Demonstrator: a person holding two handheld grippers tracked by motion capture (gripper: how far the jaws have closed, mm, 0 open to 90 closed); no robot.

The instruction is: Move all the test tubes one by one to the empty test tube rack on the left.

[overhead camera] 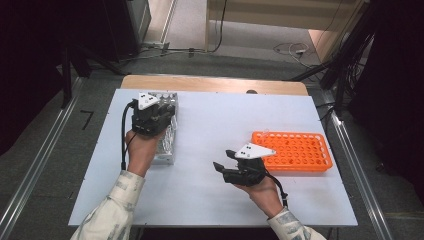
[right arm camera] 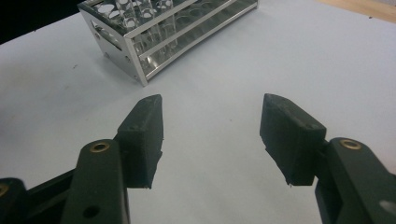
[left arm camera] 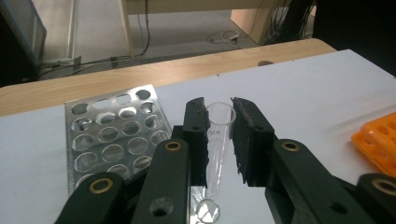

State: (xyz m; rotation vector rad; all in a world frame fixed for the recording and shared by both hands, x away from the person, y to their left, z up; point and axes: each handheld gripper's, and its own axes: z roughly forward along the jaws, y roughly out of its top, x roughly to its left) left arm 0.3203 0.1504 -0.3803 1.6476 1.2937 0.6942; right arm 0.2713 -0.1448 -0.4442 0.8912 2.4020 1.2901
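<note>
A clear glass test tube [left arm camera: 217, 140] stands between the pads of my left gripper [left arm camera: 219, 135], which is shut on it. Beside it is a metal rack [left arm camera: 114, 135] with round holes, at the table's left [overhead camera: 167, 132] in the high view. My left gripper [overhead camera: 150, 117] hovers over that rack. My right gripper [right arm camera: 212, 140] stands open with nothing between its jaws, low over the white table. It sits near the table's middle [overhead camera: 227, 162] in the high view, left of an orange rack [overhead camera: 295, 150]. The metal rack [right arm camera: 159, 32] with glass tubes lies ahead of it.
The white table top [overhead camera: 215, 120] has bare room between the two racks. A wooden strip [overhead camera: 215, 84] runs along the far edge. An orange corner of the second rack [left arm camera: 378, 144] appears at right in the left gripper view. Cables lie on the floor beyond.
</note>
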